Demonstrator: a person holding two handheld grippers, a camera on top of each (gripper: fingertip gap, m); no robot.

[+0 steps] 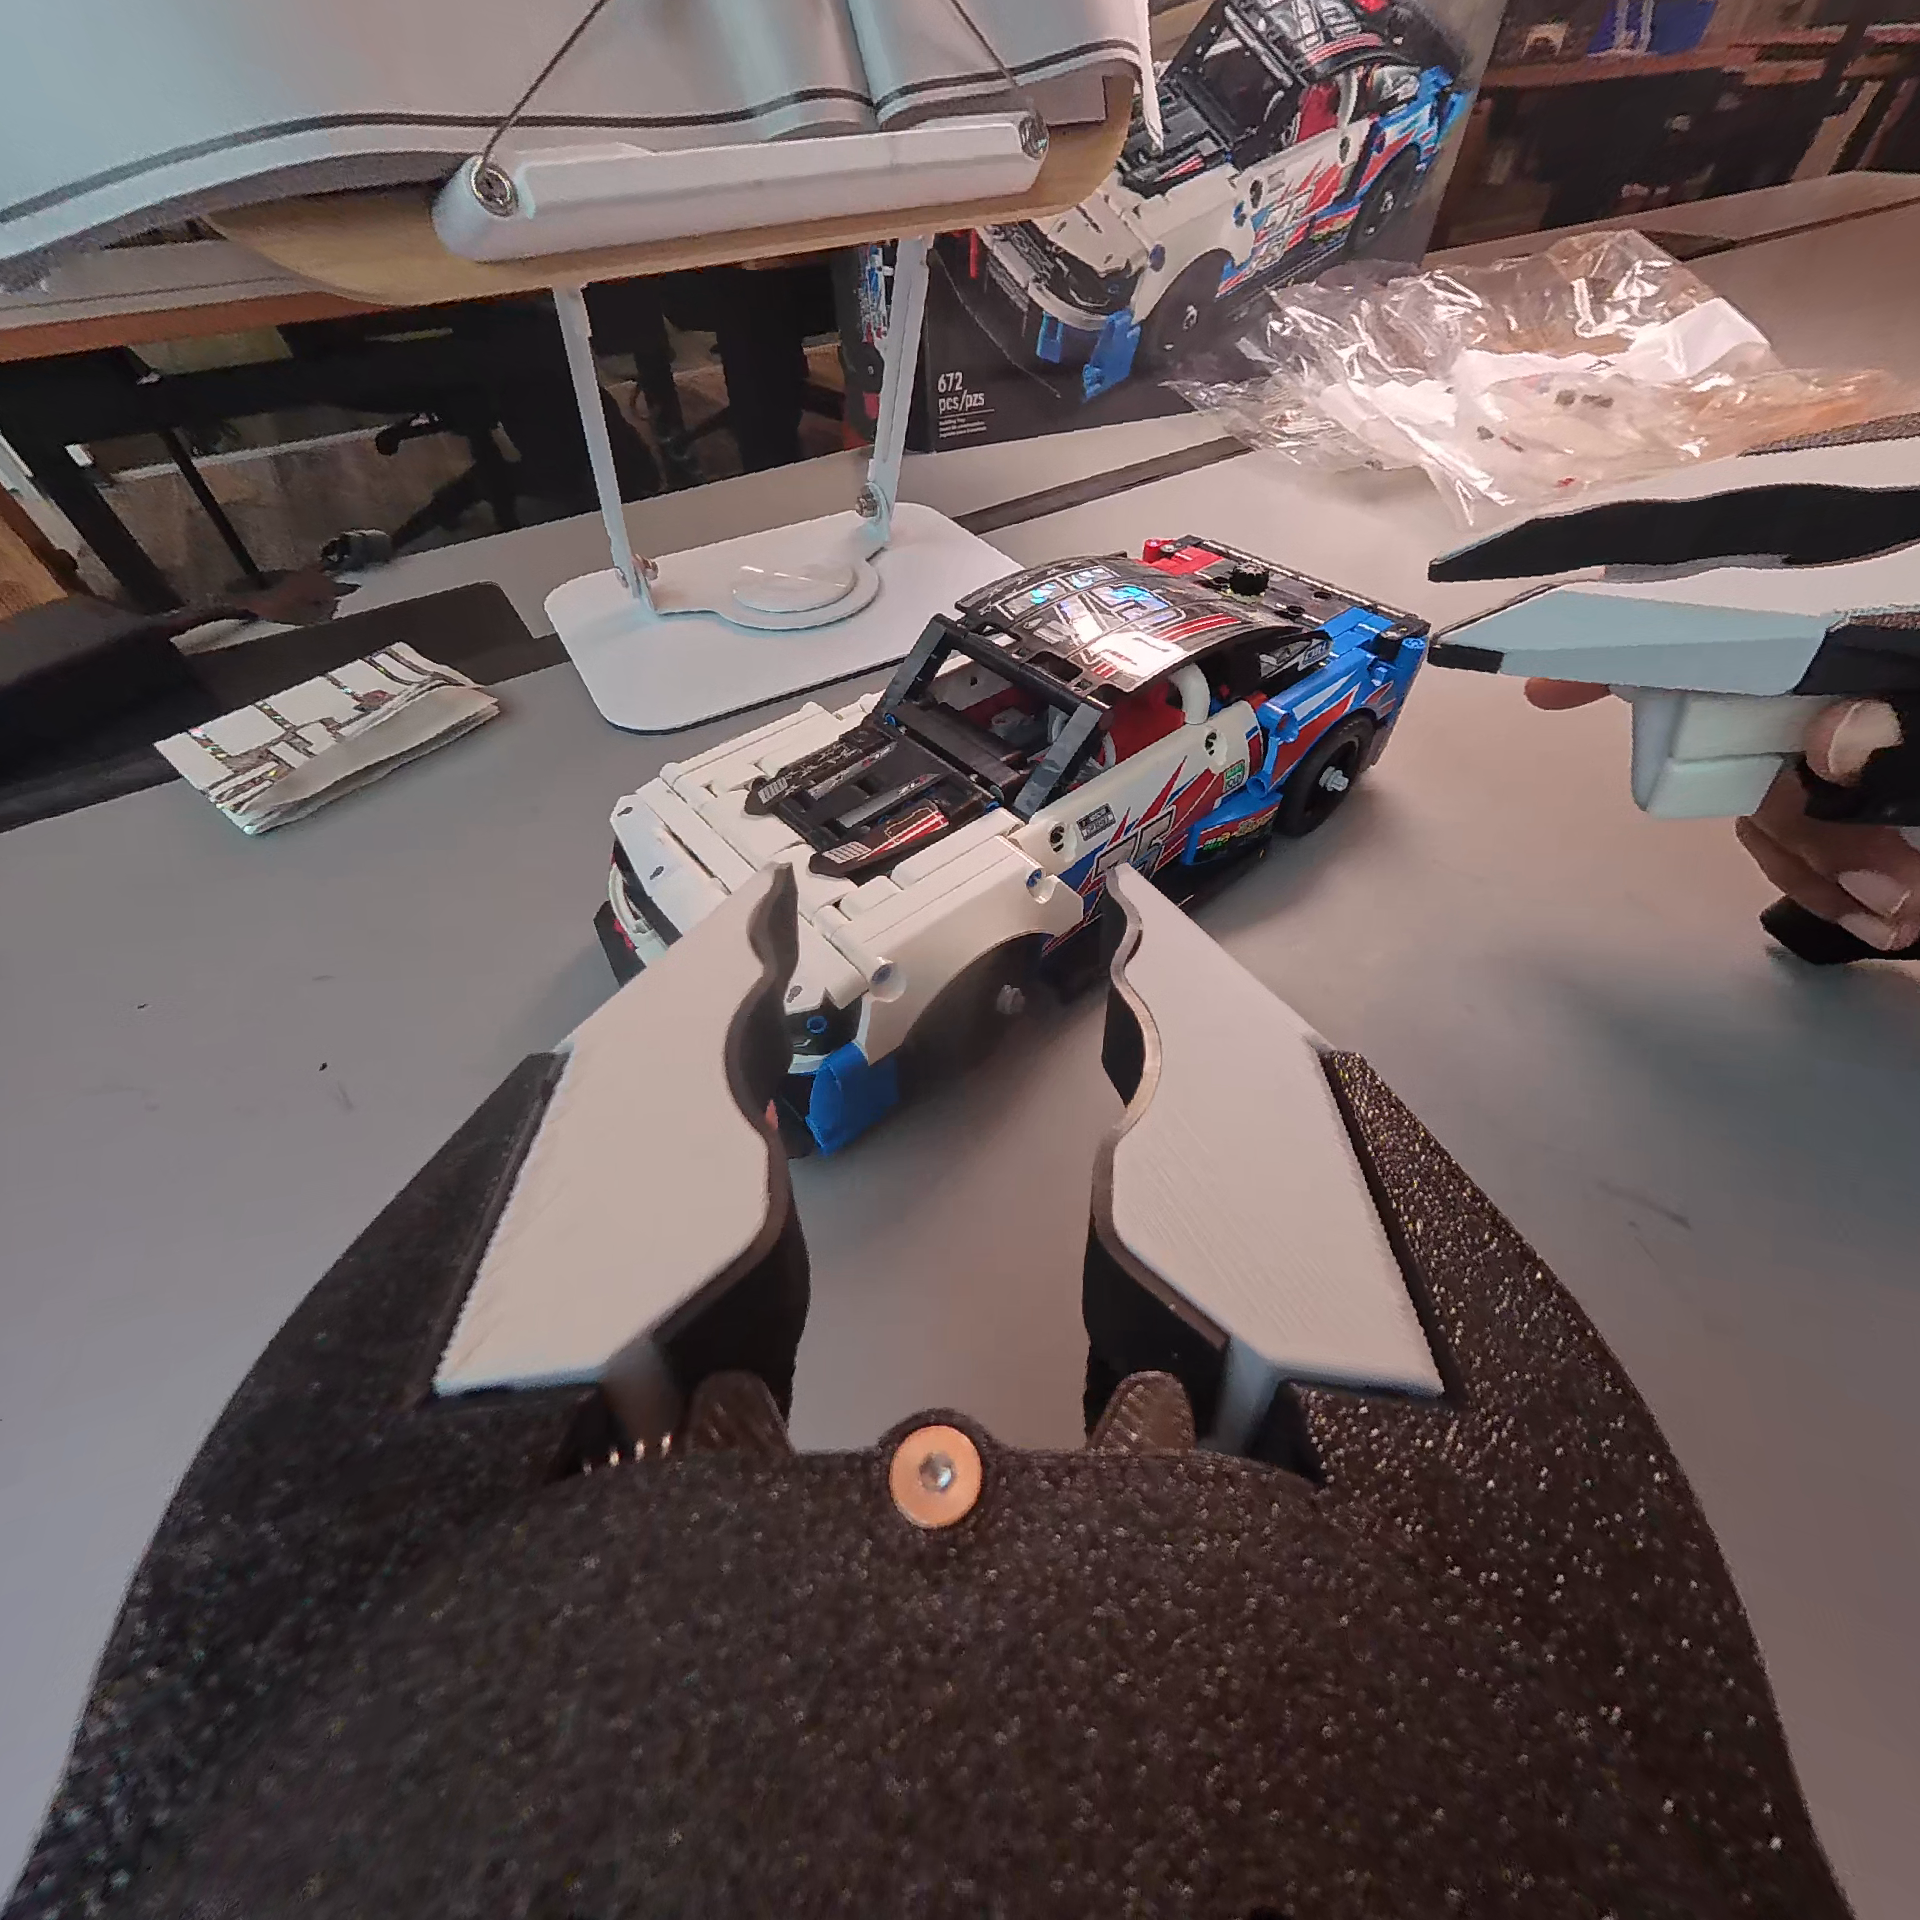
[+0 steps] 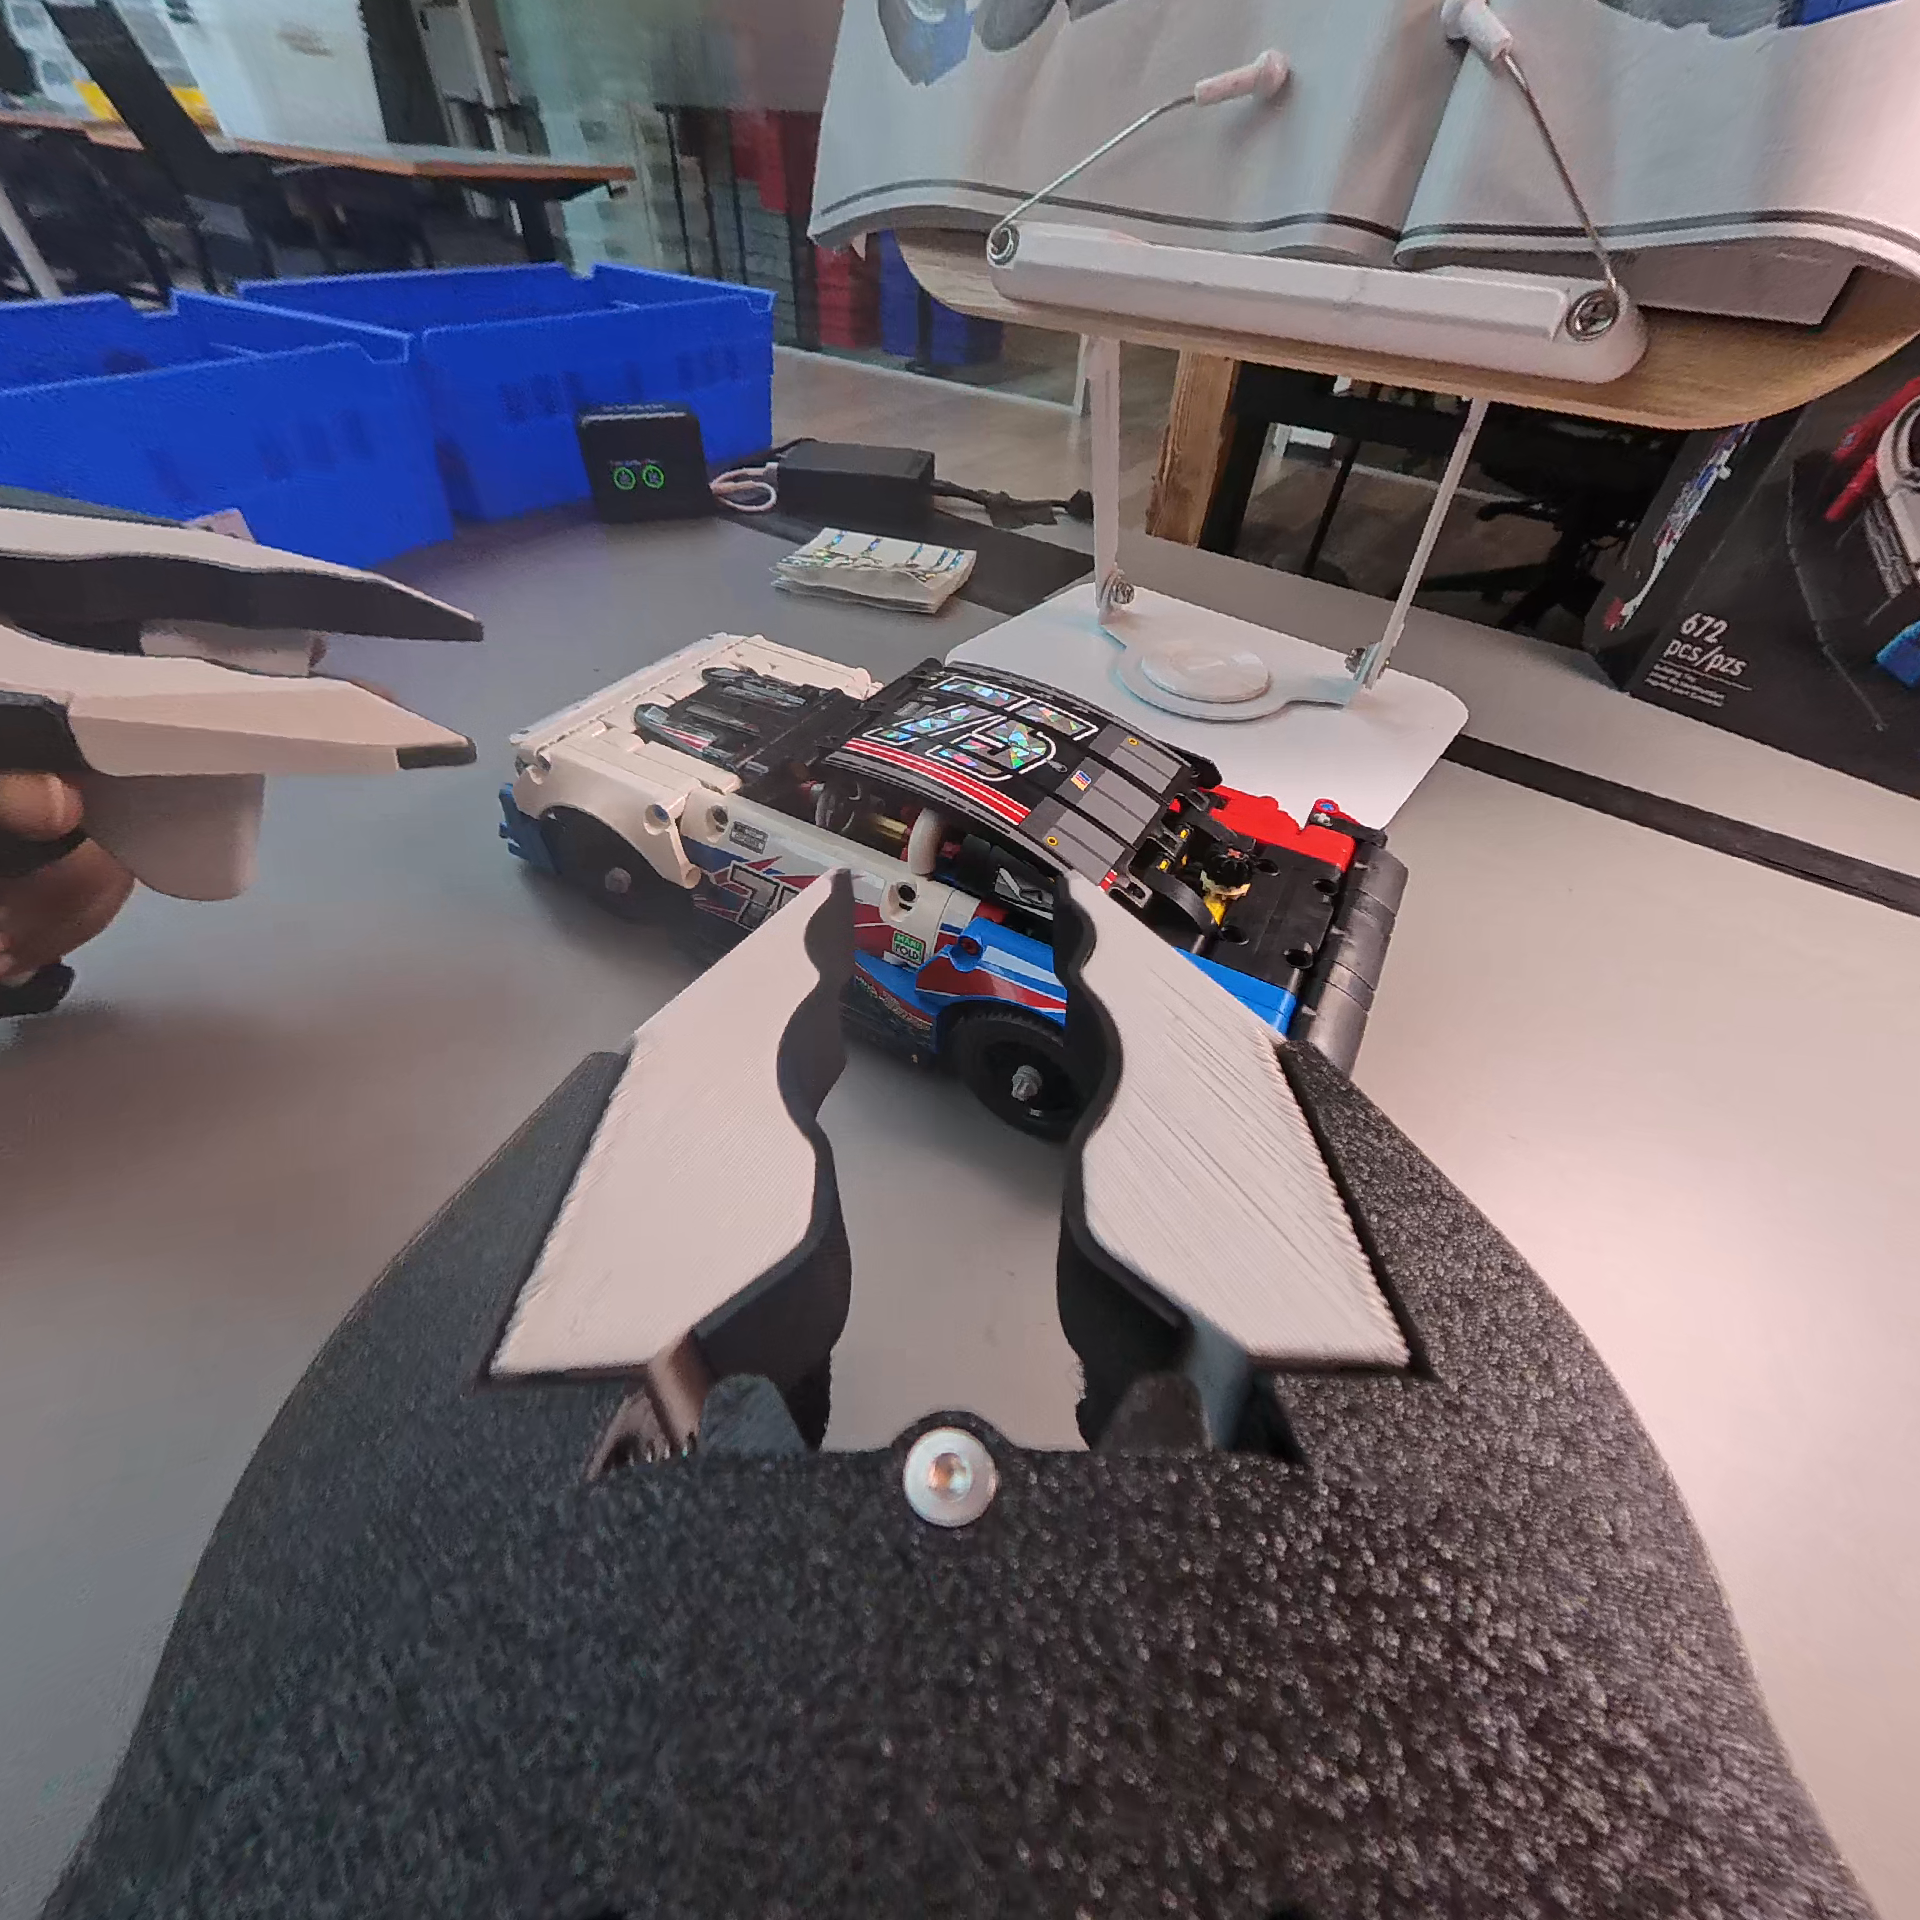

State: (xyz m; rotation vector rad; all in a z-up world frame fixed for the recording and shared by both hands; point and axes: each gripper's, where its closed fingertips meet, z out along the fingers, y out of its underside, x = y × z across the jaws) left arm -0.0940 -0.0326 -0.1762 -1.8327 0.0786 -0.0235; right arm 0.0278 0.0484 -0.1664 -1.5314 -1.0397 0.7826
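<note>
Grey bench lying in workshop room, dark shelving blurring behind.

Left tool hovering with fingers spread wide, empty, just beside front wheel arch of white, blue and black brick-built race car.

Right tool gaping too, holding nothing, nearing rear wheel of same car.

Risk: pinching hard likely popping off panels; black roof sitting loosely raised.

Farther: white book stand, folded paper sheets, crumpled clear bags, blue bins.
</note>
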